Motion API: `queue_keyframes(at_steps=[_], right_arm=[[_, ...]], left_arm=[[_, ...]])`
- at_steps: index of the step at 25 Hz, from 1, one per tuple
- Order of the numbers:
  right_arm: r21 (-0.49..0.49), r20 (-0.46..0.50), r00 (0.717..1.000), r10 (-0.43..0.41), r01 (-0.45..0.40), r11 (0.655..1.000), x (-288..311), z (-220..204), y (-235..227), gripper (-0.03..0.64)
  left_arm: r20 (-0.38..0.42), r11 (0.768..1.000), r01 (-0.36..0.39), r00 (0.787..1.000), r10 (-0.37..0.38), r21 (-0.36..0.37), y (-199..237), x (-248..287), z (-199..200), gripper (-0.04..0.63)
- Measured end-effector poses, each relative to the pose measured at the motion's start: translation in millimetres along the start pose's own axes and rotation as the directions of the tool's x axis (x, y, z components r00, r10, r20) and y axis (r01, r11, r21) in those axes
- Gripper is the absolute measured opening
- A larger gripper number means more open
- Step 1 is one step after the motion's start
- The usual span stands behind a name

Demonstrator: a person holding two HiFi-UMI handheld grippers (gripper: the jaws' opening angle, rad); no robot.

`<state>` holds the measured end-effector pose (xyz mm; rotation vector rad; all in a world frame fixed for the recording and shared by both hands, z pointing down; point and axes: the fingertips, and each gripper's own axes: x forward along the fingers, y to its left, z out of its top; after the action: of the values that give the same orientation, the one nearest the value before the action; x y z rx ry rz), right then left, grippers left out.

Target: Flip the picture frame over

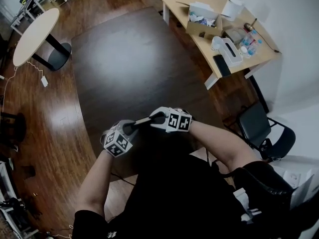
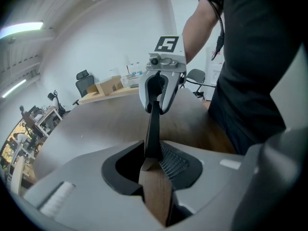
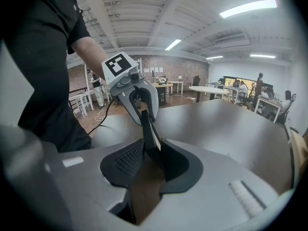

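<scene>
Dark table [image 1: 124, 59], cluttered desk [image 1: 177, 6], chair [image 1: 255, 121]

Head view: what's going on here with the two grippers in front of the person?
A person is holding a picture frame between two handheld grippers at the near edge of a dark table. The left gripper is clamped on one end and the right gripper on the other. Both gripper views show the frame edge-on. It appears lifted off the table, so the flip looks under way.

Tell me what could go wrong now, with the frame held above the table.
The picture frame is pinched only at its two ends, by the left tongs and right tongs, above the table; if either grip slackens, it may drop. Turning the hands unevenly could twist it loose.
</scene>
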<state>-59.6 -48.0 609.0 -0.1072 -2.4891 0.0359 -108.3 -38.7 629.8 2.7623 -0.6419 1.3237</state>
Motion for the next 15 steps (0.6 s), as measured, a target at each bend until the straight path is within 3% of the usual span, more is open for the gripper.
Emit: queue_keyframes(at_steps=[15], right_arm=[[-0.048, -0.05, 0.996, 0.069, -0.072, 0.996, 7, -19, 52, 0.134]], left_arm=[[-0.071, 0.996, 0.056, 0.996, -0.051, 0.073, -59, 3, -14, 0.119]])
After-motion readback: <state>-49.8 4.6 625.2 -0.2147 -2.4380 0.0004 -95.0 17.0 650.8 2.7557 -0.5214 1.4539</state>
